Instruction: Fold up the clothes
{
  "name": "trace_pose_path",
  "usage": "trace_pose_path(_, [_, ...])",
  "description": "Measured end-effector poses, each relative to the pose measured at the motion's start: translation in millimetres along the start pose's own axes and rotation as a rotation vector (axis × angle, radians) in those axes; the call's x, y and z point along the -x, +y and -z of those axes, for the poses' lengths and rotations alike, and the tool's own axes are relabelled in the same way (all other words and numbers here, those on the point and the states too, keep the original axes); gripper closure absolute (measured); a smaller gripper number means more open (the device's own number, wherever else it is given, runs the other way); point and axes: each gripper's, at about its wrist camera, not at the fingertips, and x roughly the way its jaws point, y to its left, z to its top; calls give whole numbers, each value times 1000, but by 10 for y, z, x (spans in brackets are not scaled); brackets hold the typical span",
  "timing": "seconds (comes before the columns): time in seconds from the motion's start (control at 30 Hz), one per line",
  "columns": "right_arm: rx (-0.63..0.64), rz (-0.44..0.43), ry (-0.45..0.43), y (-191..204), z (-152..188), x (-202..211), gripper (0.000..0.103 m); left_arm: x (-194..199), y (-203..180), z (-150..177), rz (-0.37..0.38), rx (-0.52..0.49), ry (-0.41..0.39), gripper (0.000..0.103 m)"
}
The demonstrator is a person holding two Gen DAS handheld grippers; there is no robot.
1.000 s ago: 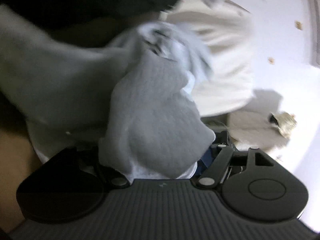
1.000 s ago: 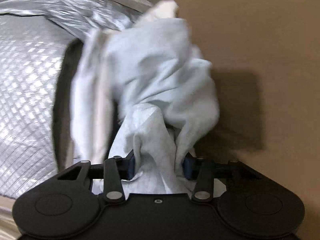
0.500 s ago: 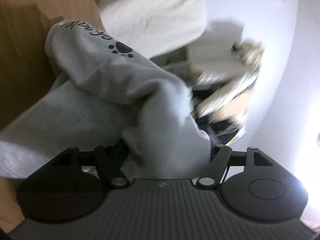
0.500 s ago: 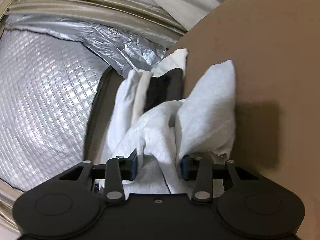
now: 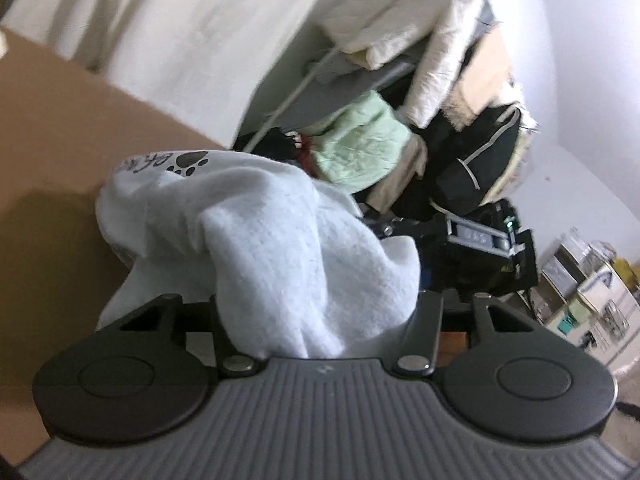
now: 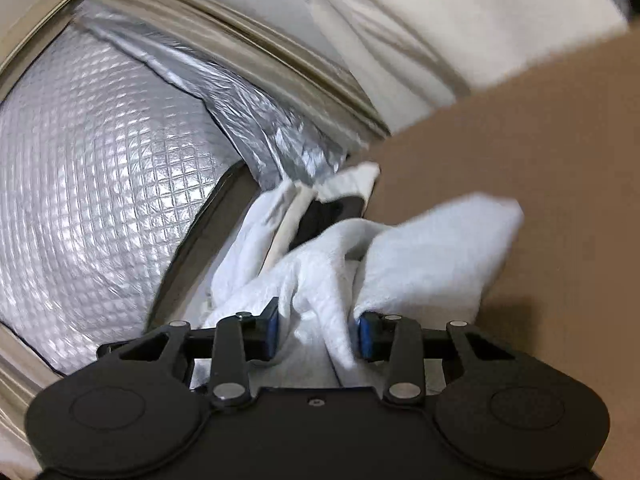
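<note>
A pale grey-white knit garment [image 5: 280,240] with a black paw print [image 5: 188,162] is bunched in my left gripper [image 5: 316,304]. Its jaws are closing on the cloth, which hides both fingertips. The garment hangs just above the brown table [image 5: 60,140]. In the right wrist view, another bunch of the white garment [image 6: 432,252] sits between the blue pads [image 6: 272,328] of my right gripper [image 6: 319,332], whose jaws are closing and pressing on it. A fold flops right over the brown table [image 6: 540,160].
A heap of clothes with a green piece [image 5: 360,144] and a black device with a green light [image 5: 480,248] lie beyond the table. A silver quilted sheet [image 6: 100,180] fills the left of the right wrist view. White fabric [image 5: 180,20] hangs behind.
Both grippers have risen and swung sideways with the garment in them. The left wrist rolled, so its view went from the table to the clothes heap. Both pairs of jaws narrowed.
</note>
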Motion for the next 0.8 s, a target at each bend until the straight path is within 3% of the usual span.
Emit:
trace_pose_path(0.1, [121,64,-34,162,-156,214,63,-244,-252,-192,-27,-93,18,58])
trace_pose_path(0.27, [318,98,-136,477,-786,410,64,-366,-868,-792,-145,-361,-59,58])
trace_pose_path(0.37, [462,79,-205,723,-1201,494,60,-386,-1070,-1175,-167,-389,-136,53])
trace_pose_path(0.4, [483,59,-209,719,-1321,506,53,-376,-1075,-1207,-191,-398,-141,50])
trace_pose_path(0.43, [500,72,-201,640,-1393,484,36,-366,-1033,-1159,-228,-410,-130,48])
trace_pose_path(0.47, [516,86,-193,557,-1462,459,25,-412,-958,-1096,-277,-419,-106,38])
trace_pose_path(0.5, [504,171,-205,416,-1481,416,10,-491,-812,-980,-358,-424,-63,34])
trace_pose_path(0.6, [324,468,-205,-186,-1381,330,11,-770,-131,-496,-634,-359,114,37])
trace_pose_path(0.67, [237,606,-149,-575,-1215,317,17,-828,368,-177,-711,-244,173,39])
trace_pose_path(0.7, [253,640,-126,-644,-1098,328,18,-845,625,-23,-745,-171,207,41])
trace_pose_path(0.73, [271,673,-103,-708,-981,340,18,-862,788,75,-781,-135,244,43])
trace_pose_path(0.8, [316,722,-53,-772,-772,332,18,-835,937,152,-783,-120,249,40])
